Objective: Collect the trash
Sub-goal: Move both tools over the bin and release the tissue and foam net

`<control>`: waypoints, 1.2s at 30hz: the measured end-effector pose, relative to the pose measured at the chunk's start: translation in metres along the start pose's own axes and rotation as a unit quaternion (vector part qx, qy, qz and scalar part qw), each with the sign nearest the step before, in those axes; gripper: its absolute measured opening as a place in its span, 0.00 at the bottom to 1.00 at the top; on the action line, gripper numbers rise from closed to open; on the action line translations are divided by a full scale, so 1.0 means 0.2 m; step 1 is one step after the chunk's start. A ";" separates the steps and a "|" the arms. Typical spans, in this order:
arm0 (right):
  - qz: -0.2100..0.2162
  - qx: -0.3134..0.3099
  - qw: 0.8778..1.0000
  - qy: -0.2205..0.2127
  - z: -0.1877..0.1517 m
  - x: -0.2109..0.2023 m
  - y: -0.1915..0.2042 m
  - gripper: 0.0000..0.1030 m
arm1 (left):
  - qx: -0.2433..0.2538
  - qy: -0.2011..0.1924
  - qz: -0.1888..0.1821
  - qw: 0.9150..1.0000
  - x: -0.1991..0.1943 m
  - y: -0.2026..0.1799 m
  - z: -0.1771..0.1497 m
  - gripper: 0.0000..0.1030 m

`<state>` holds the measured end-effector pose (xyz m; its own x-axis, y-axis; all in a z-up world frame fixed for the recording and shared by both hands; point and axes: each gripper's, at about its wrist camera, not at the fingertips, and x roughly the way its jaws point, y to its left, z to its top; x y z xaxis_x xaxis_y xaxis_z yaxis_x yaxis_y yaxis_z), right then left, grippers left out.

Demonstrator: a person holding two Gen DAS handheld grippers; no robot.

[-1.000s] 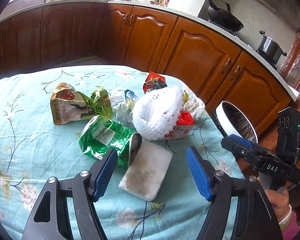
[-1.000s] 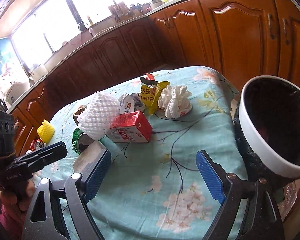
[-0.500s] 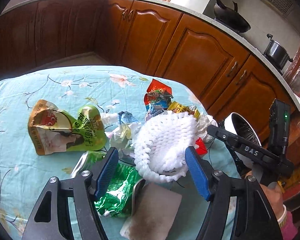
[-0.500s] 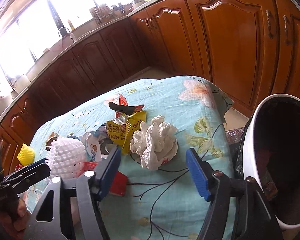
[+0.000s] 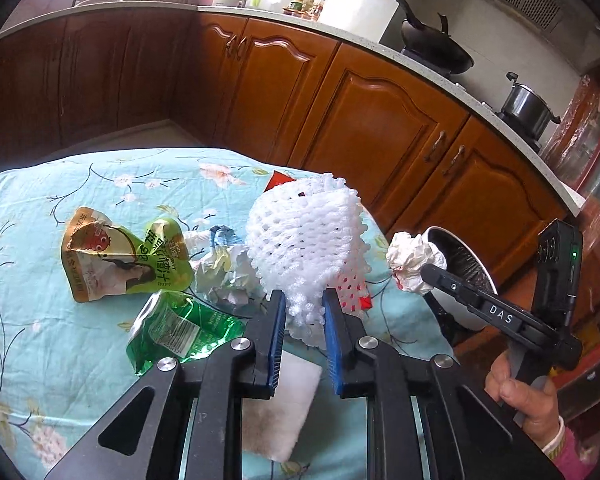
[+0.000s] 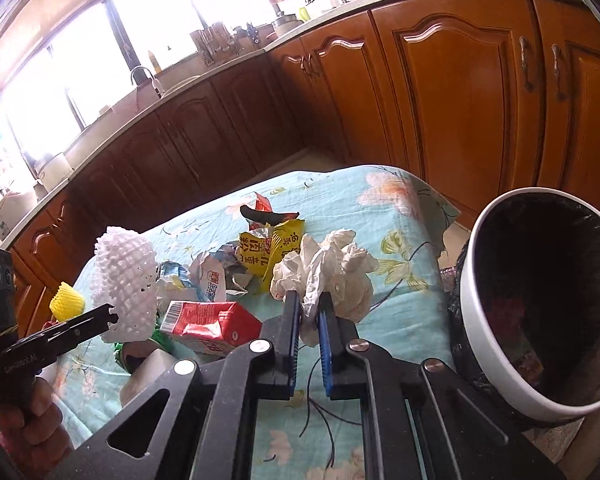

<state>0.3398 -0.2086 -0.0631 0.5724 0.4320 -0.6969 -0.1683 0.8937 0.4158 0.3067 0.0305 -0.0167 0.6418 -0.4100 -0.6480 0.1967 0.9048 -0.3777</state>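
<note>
- White foam fruit netting (image 5: 306, 236), soft and open-meshed like a sleeve, stood pinched at its lower end between the blue ribbed pads of the left gripper (image 5: 303, 322), whose jaws were closing on it.
- Crumpled white tissue (image 6: 332, 270) sat wadded between the pads of the right gripper (image 6: 309, 318), whose jaws were likewise closing on it, over the table's edge near the bin.
- Glossy litter lay on the turquoise floral tablecloth (image 5: 28, 320): a creased green-and-tan juice pouch (image 5: 116, 258), a shiny green foil bag (image 5: 180, 330), a red carton (image 6: 212, 322), a yellow wrapper (image 6: 270, 248) and a flat white foam block (image 5: 284, 408).
- Just beside the table stood a round white-rimmed bin (image 6: 540, 312) with a dark liner; its contents were too dim to name.
- Much of the foam block was hidden behind the left gripper, and the red carton showed only in part through the netting in the left view.
</note>
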 end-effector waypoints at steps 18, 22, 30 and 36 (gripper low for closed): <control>-0.055 0.061 0.996 -0.025 -0.16 -0.39 -0.35 0.08 | 0.086 0.066 -0.053 0.993 0.25 -0.42 -0.13 0.17; -0.072 0.074 0.994 -0.036 -0.16 -0.46 -0.44 0.08 | 0.099 0.078 -0.057 0.990 0.35 -0.50 -0.10 0.17; -0.103 0.092 0.989 -0.045 -0.12 -0.52 -0.62 0.09 | 0.126 0.095 -0.067 0.985 0.51 -0.69 0.01 0.18; -0.117 0.097 0.987 -0.046 -0.06 -0.53 -0.72 0.09 | 0.148 0.108 -0.071 0.980 0.68 -0.85 0.09 0.18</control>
<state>0.2936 -0.3814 -0.0564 0.6491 0.1964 -0.7349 0.1279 0.9242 0.3600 0.3731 -0.1761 -0.0293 0.4265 -0.5194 -0.7405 0.4998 0.8176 -0.2857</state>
